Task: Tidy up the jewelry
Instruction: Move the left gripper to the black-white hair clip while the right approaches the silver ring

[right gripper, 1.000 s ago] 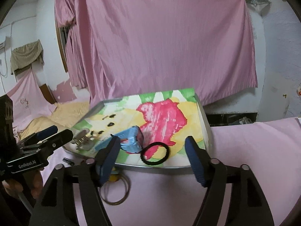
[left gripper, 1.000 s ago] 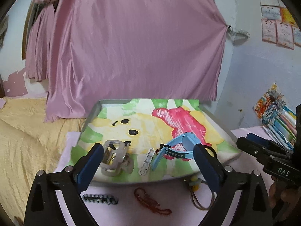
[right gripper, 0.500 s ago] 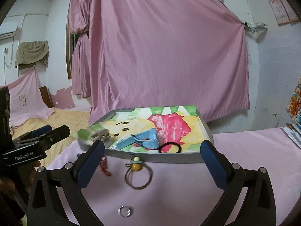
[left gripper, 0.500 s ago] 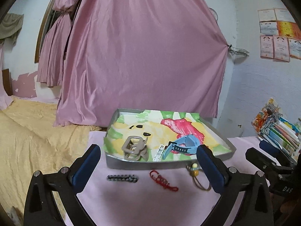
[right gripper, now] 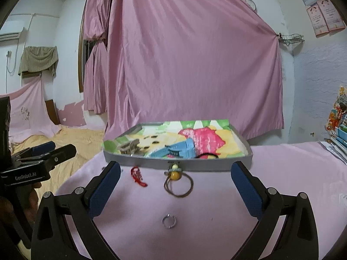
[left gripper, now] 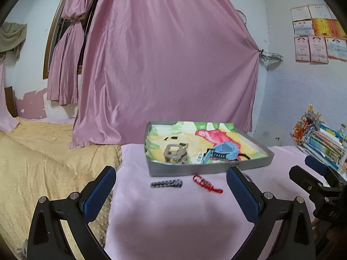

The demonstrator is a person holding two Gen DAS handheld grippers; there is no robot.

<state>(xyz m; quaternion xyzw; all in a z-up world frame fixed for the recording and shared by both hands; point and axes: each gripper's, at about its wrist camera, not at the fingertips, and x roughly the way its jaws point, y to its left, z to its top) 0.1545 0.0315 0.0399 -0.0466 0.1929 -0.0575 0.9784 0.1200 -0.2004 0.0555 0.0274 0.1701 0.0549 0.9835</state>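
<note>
A grey tray (left gripper: 208, 169) with a bright cartoon lining sits on the pink table; it also shows in the right wrist view (right gripper: 216, 164). In it lie a silver watch (left gripper: 175, 152), a blue watch (left gripper: 223, 152) and a black hair band (right gripper: 208, 156). On the cloth in front lie a black beaded bracelet (left gripper: 166, 183), a red cord bracelet (left gripper: 206, 183), a brown hair tie with a yellow bead (right gripper: 177, 183) and a silver ring (right gripper: 169, 220). My left gripper (left gripper: 171, 192) and right gripper (right gripper: 175, 191) are both open and empty, held back from the tray.
A pink curtain (left gripper: 169, 65) hangs behind the tray. A bed with a yellow cover (left gripper: 43, 162) lies left of the table. Stacked books (left gripper: 323, 140) stand at the right. The other gripper shows at each view's edge (right gripper: 32, 160).
Both grippers have pulled back and away from the tray. More of the table shows, with the loose pieces in front of the tray. Both stayed open.
</note>
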